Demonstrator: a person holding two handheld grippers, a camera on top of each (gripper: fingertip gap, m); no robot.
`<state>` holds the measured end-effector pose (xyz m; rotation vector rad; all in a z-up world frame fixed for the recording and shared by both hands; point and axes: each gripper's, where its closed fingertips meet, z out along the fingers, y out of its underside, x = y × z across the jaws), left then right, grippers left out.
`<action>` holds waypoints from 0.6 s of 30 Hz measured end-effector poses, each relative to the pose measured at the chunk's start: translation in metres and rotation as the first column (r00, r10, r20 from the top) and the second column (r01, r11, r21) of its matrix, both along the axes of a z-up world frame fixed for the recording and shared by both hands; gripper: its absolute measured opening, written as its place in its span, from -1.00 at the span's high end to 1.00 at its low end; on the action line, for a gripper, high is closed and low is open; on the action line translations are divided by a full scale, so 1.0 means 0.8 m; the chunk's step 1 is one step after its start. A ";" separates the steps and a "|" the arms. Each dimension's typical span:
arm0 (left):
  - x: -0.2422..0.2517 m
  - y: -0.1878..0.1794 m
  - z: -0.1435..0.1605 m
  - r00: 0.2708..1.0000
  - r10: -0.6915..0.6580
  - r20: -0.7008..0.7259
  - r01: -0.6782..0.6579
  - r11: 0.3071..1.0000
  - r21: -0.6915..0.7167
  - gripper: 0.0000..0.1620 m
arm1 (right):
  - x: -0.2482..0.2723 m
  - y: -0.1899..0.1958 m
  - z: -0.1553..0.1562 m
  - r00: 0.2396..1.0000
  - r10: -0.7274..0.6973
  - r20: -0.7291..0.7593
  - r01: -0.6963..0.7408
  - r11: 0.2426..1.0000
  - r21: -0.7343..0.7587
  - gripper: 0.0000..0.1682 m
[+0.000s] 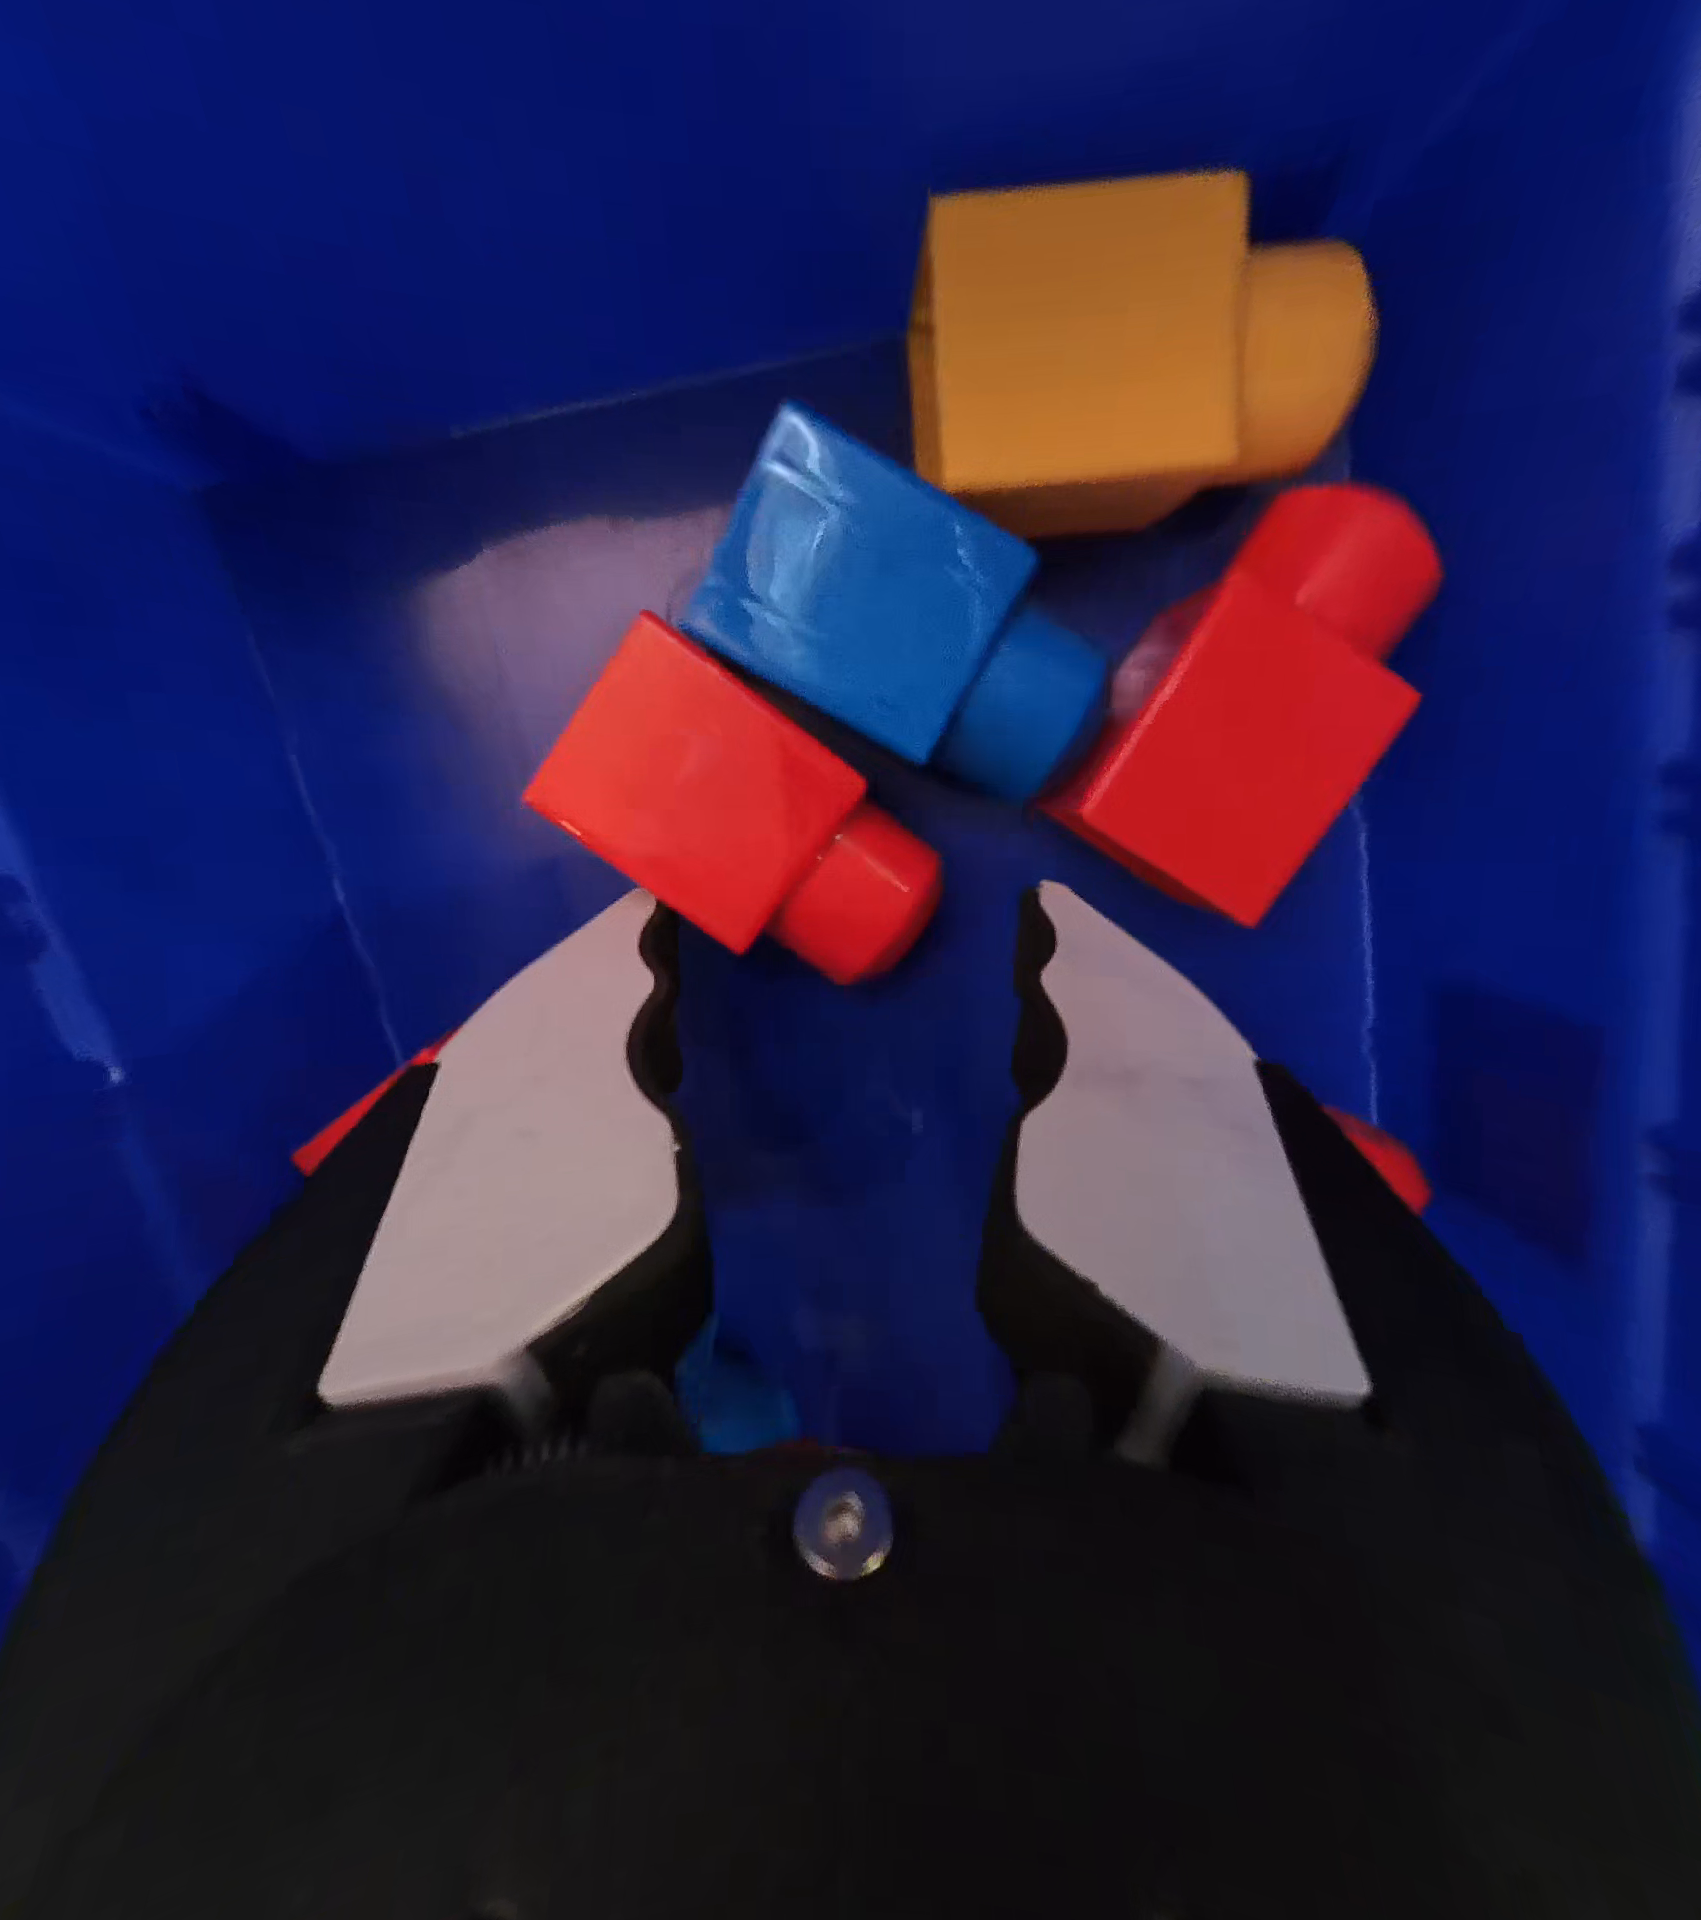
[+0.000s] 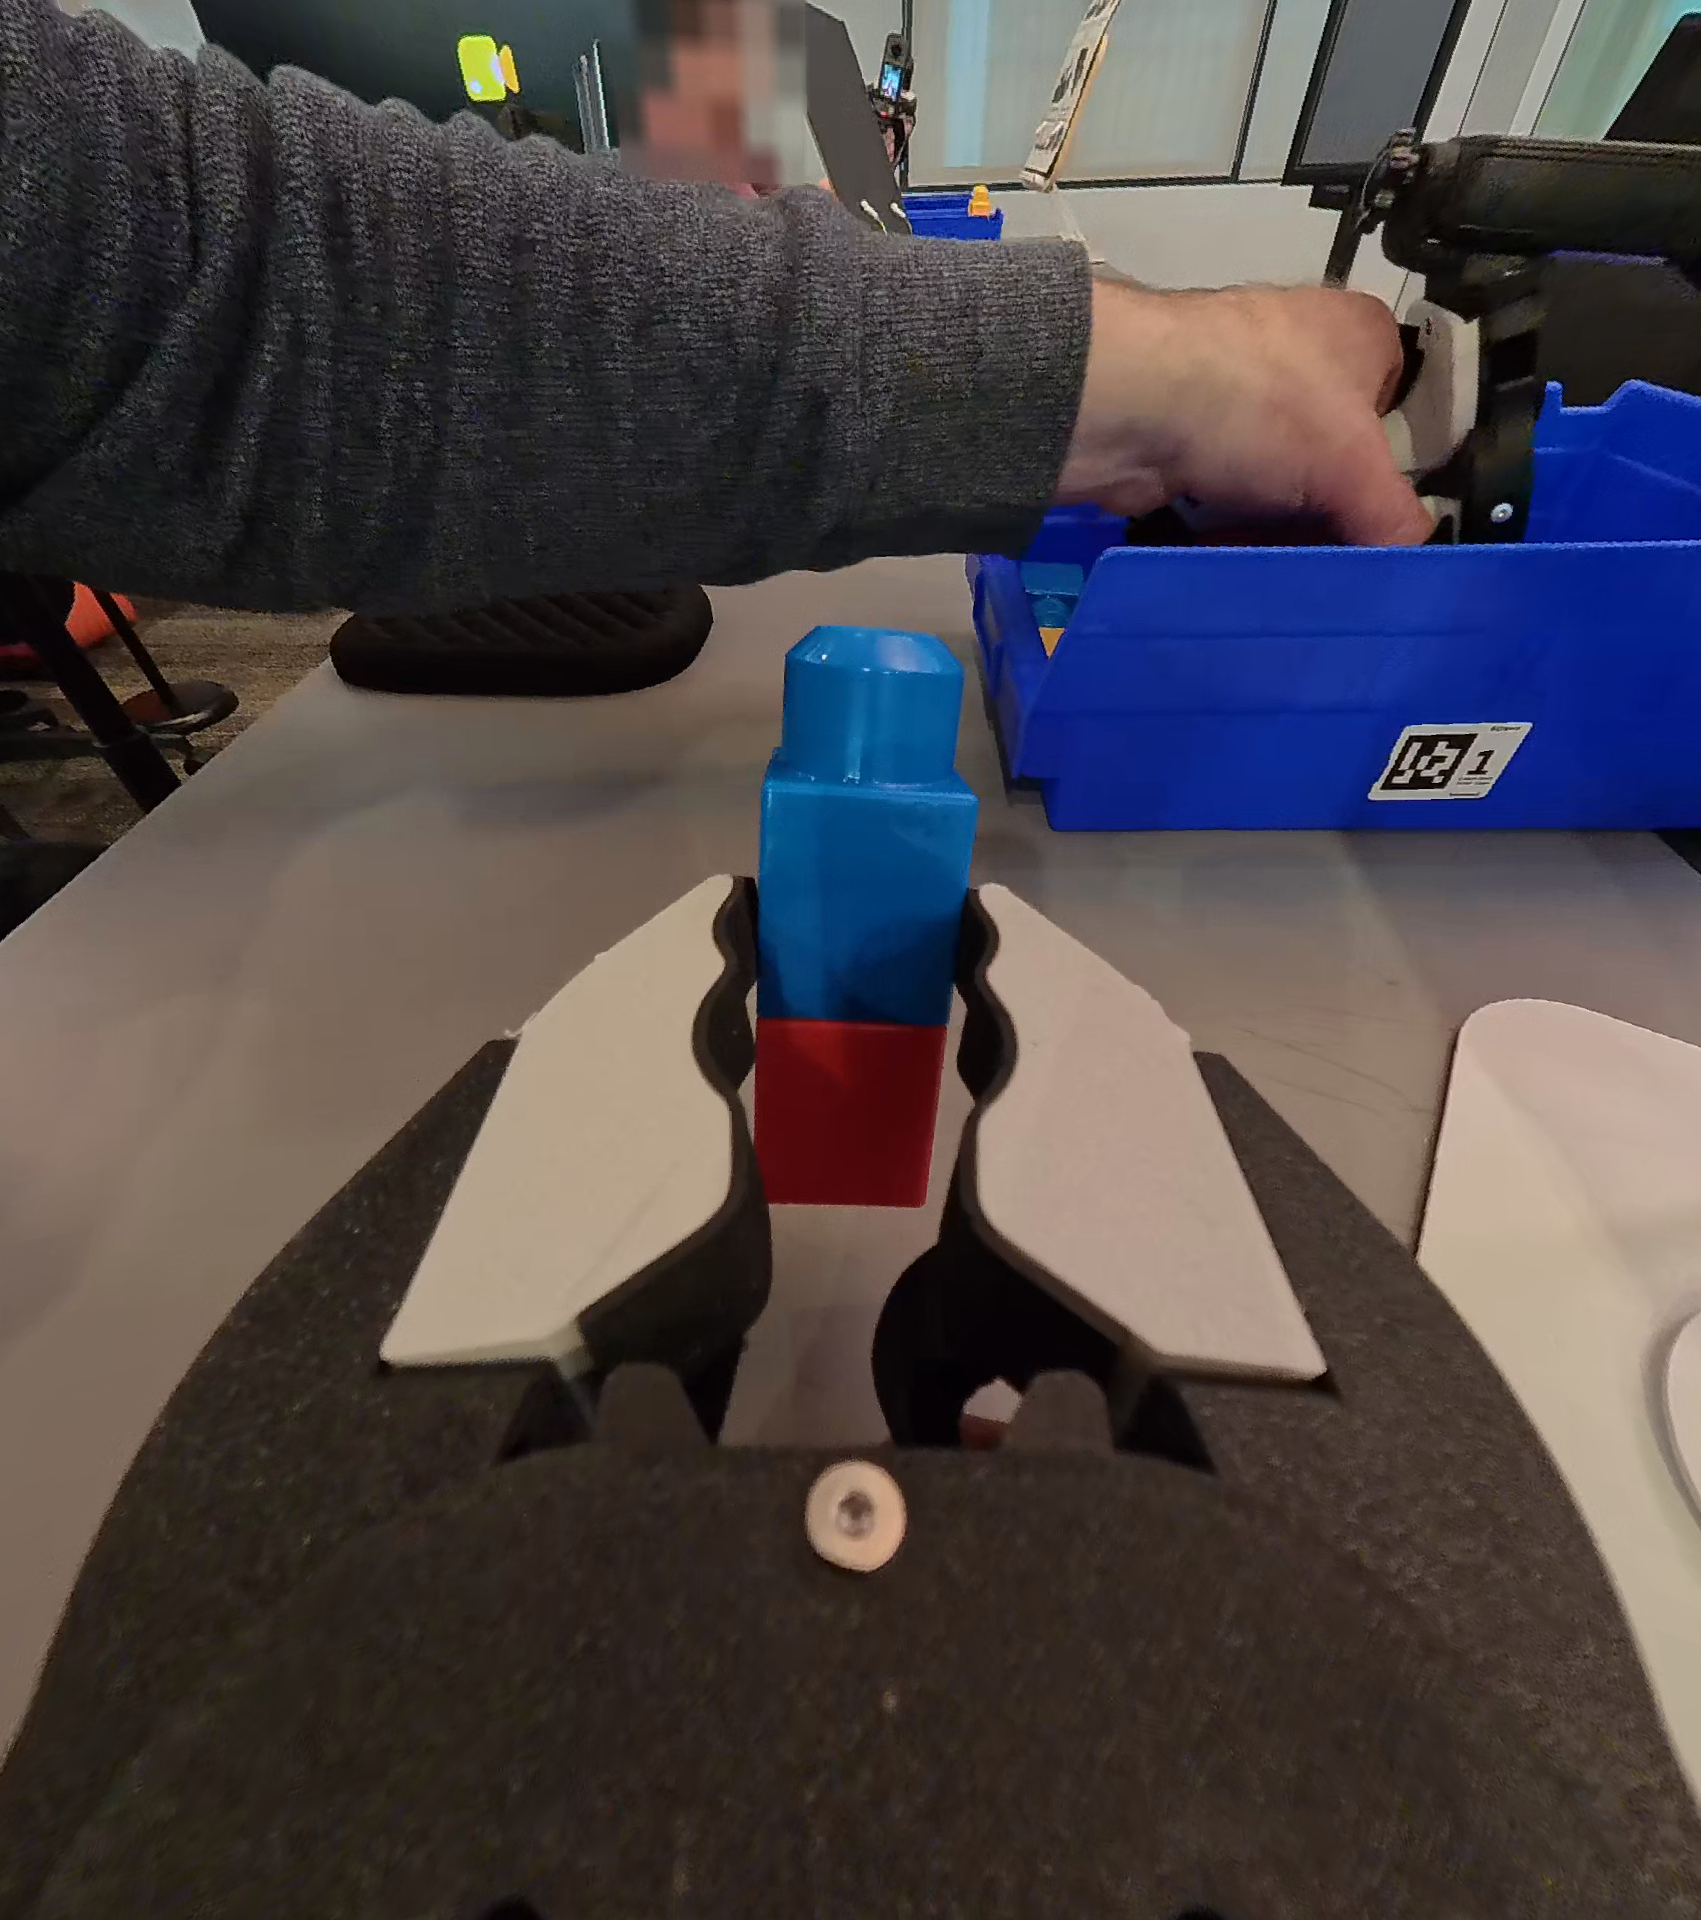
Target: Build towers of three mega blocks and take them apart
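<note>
My left gripper [image 1: 841, 914] is open and empty inside a blue bin [image 1: 306, 416]. Just ahead of its fingertips lie loose mega blocks on their sides: a red block [image 1: 711, 784] by the left finger, a blue block [image 1: 877, 592], a second red block [image 1: 1251, 717] to the right and an orange block [image 1: 1085, 332] at the back. My right gripper [image 2: 856, 925] is shut on a two-block stack that stands upright on the grey table [image 2: 306, 935]: a blue block [image 2: 861, 862] on top of a red block [image 2: 846, 1112].
The blue bin [image 2: 1345, 665] with a white tag stands at the table's far right. A person's grey-sleeved arm [image 2: 410, 343] reaches across above the stack into the bin. A white mat [image 2: 1604, 1195] lies at the right. A black pad [image 2: 524, 639] lies behind. Tip to tip, the grippers are about 35 centimetres apart.
</note>
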<state>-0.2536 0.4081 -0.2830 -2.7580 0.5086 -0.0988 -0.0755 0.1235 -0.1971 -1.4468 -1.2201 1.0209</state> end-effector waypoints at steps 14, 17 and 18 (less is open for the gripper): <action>-0.025 0.011 0.013 0.996 -0.052 -0.069 0.057 0.997 0.061 0.52 | 0.000 0.000 0.000 1.000 0.001 0.000 -0.001 1.000 0.000 0.57; -0.022 -0.015 0.019 0.991 -0.121 -0.053 0.120 0.992 -0.023 0.52 | 0.000 0.000 0.000 1.000 0.001 0.001 -0.001 1.000 0.001 0.57; -0.022 -0.026 0.022 0.987 -0.156 -0.045 0.153 0.986 -0.063 0.52 | 0.000 0.000 -0.001 1.000 0.002 0.002 -0.002 1.000 0.000 0.57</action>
